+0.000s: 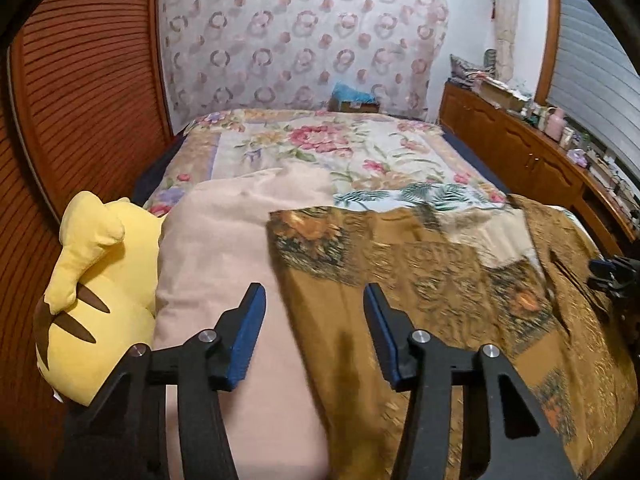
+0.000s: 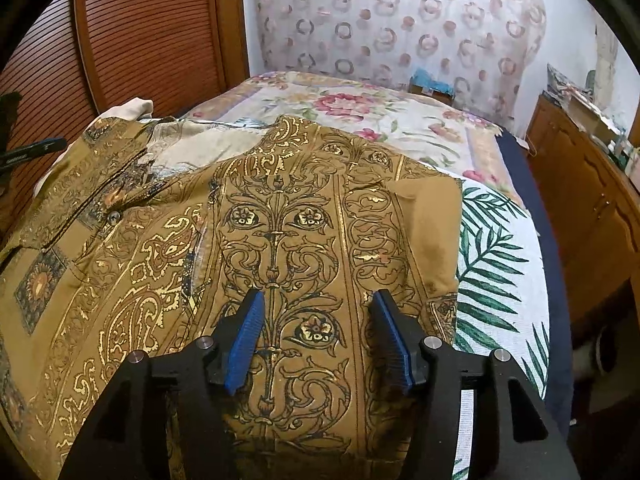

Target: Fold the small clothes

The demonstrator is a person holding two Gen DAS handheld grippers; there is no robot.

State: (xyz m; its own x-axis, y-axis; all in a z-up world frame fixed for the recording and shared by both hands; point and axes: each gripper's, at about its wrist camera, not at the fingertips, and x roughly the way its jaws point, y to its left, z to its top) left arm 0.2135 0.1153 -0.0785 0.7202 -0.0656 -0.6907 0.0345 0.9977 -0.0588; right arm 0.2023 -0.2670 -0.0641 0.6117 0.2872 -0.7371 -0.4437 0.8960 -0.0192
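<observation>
A: Here's the left gripper [image 1: 314, 304], jaws standing well apart, nothing between them, hanging over the line where a pale pink blanket [image 1: 224, 248] meets the garment.

B: And the garment is the star: a mustard-gold printed shirt [image 2: 280, 240], spread out on the bed [image 1: 320, 136] over a palm-leaf sheet [image 2: 496, 264]. Scrollwork, paisley, gold foil lines all over it.

A: The right gripper [image 2: 318, 312] sits directly above that shirt's central ornamental panel. Jaws apart there too, blue pads [image 2: 246, 340] showing, gripping nothing. Whether the tips touch the cloth cannot be told.

B: From the right wrist view a sleeve is folded in over the body on the right side, plain underside up. The collar end lies rumpled toward the upper left.

A: Beside the pink blanket, against the slatted wooden door [image 1: 80, 100], sits a yellow plush toy [image 1: 100, 288] with brown stripes.

B: Farther up the bed, a floral quilt [image 1: 320, 144]. Behind it, a ring-patterned curtain [image 1: 304, 32].

A: And along the right, a wooden dresser [image 1: 520, 152] crowded with small items, too blurred to name.
</observation>
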